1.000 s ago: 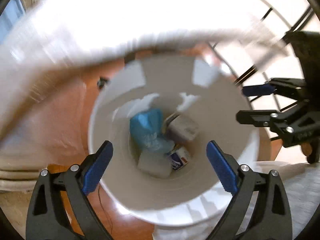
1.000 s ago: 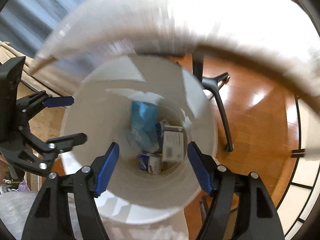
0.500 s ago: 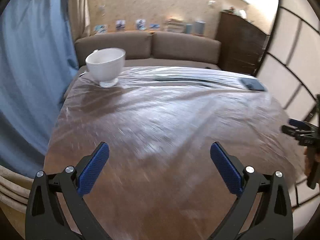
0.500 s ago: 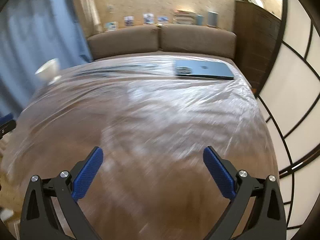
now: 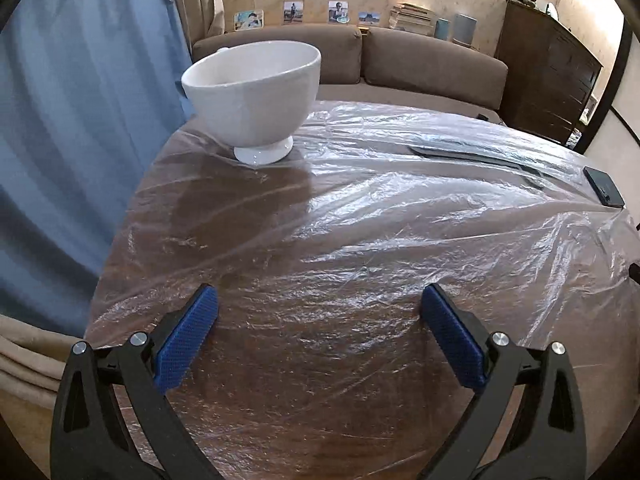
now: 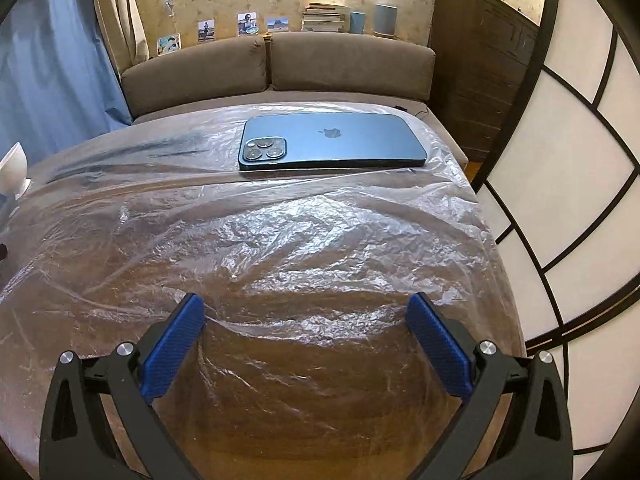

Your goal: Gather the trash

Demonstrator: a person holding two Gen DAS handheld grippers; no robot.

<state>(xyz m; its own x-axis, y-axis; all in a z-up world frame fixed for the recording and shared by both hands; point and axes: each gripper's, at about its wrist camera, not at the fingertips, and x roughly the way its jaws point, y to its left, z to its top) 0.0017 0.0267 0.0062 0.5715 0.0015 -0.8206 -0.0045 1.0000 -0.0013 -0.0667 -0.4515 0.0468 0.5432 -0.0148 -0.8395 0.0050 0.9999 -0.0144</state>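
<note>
A wooden table [image 5: 304, 380] is covered by a crinkled clear plastic sheet [image 5: 400, 216], which also shows in the right wrist view [image 6: 304, 240]. My left gripper [image 5: 320, 324] is open and empty, low over the table's near part. My right gripper [image 6: 306, 328] is open and empty, low over the sheet near the table's right side. No trash and no bin show in either view.
A white footed bowl [image 5: 256, 96] stands at the table's far left; its edge shows in the right wrist view [image 6: 12, 168]. A blue phone [image 6: 328, 140] lies face down at the far right, also in the left wrist view [image 5: 604, 186]. A brown sofa [image 6: 280, 64], blue curtain [image 5: 60, 120] and paper screen [image 6: 580, 160] surround the table.
One second ago both grippers hung open over a white bin holding trash. Both have swung up and now face the table top, and have moved closer to it.
</note>
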